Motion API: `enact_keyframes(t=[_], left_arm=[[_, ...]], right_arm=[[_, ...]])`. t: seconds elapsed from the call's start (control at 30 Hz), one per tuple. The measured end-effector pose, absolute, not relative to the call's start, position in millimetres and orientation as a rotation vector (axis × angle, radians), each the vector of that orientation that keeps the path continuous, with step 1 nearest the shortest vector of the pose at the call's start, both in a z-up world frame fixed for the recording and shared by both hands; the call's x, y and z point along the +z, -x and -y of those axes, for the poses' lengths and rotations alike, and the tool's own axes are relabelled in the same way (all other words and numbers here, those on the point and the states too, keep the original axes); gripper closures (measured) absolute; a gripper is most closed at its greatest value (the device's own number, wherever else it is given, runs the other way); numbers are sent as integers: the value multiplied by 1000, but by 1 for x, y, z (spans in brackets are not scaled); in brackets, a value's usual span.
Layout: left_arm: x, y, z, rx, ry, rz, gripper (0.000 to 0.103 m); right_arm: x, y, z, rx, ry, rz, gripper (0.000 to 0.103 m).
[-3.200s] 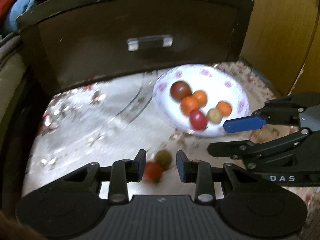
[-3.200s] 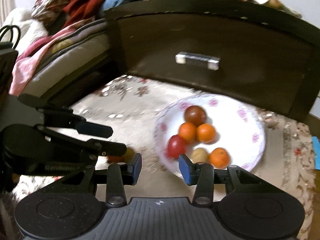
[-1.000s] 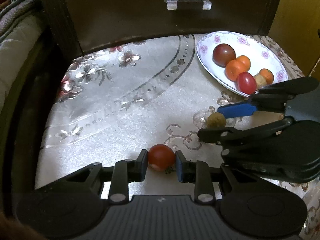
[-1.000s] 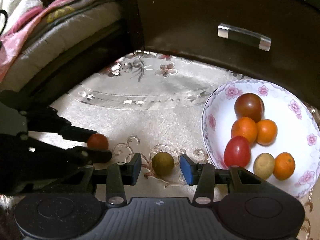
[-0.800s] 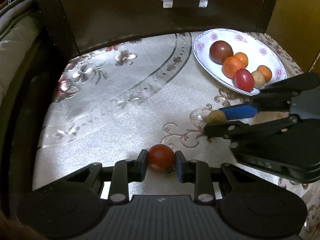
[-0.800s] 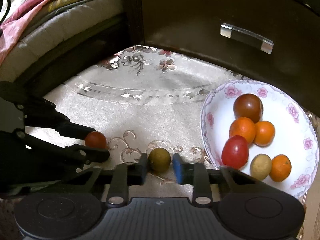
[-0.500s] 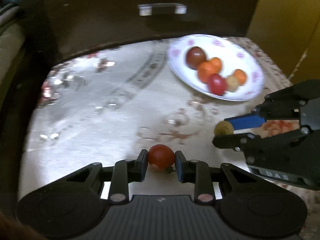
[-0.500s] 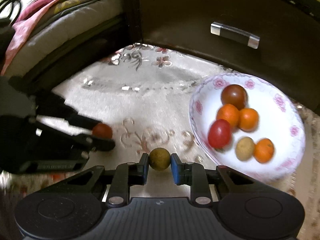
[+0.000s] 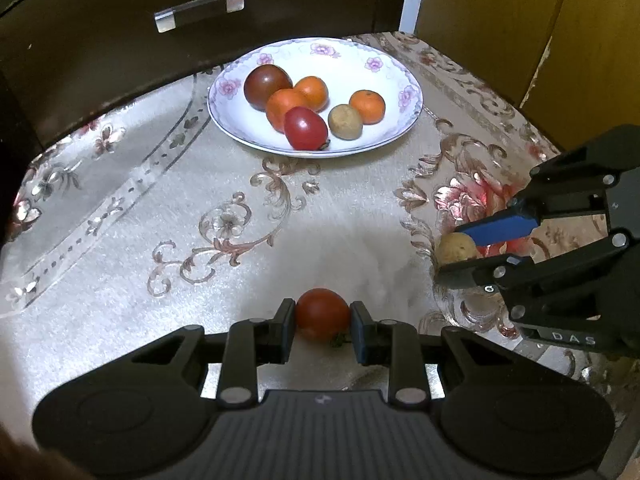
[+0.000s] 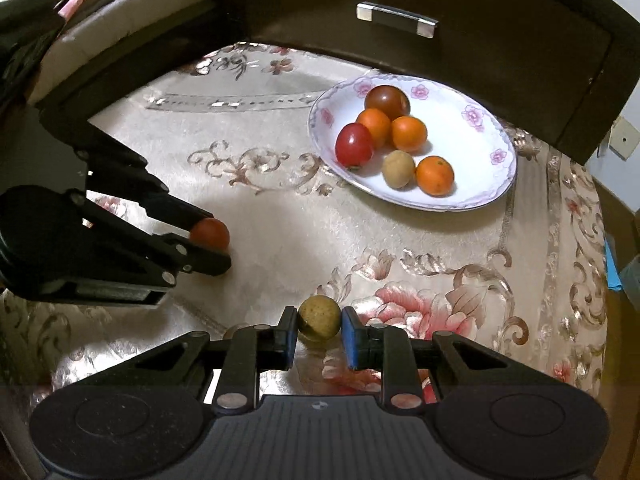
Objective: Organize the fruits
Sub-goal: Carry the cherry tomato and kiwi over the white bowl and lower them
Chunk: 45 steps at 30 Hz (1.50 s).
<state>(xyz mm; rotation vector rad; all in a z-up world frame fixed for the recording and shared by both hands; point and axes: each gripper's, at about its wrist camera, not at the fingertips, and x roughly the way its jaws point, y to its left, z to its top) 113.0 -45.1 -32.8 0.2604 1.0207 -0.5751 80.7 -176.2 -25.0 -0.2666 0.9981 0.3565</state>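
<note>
A red tomato (image 9: 322, 313) sits clamped in my left gripper (image 9: 322, 326), a little above the patterned tablecloth (image 9: 120, 304). My right gripper (image 10: 319, 330) is shut on a small yellow-brown round fruit (image 10: 319, 317), also off the cloth. Each gripper shows in the other's view: the right gripper (image 9: 460, 249) with its yellow-brown fruit (image 9: 455, 247), the left gripper (image 10: 210, 242) with its tomato (image 10: 210, 232). Beyond both stands a white flowered plate (image 9: 396, 80) (image 10: 472, 136) with several fruits: a dark tomato (image 9: 267, 83), a red tomato (image 9: 305, 128), oranges and a yellow-brown fruit (image 9: 345, 121).
A dark wooden drawer front with a metal handle (image 9: 199, 10) (image 10: 396, 19) rises right behind the plate. Bedding (image 10: 120, 8) lies to the left. A yellow wooden panel (image 9: 520, 20) stands at the right. The cloth drops away at its right edge (image 10: 596, 280).
My right gripper closed on the yellow-brown fruit and lifted it off the cloth. Both grippers have pulled back and shifted sideways with their fruits, so the plate now sits nearer the middle.
</note>
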Motion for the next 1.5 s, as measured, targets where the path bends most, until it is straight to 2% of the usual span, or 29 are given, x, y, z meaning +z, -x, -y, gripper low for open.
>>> enact_keyframes(t=[0.73, 0.87, 1.5], left_arm=[[-34, -110, 50, -549, -294, -1014, 65], [-34, -110, 52, -547, -301, -1007, 66], [-17, -122, 62, -542, -250, -957, 66]], right_arm=[[-30, -83, 180, 378, 227, -1005, 82], [-30, -82, 177, 386, 236, -1008, 85], [-9, -90, 186, 376, 175, -932, 85]])
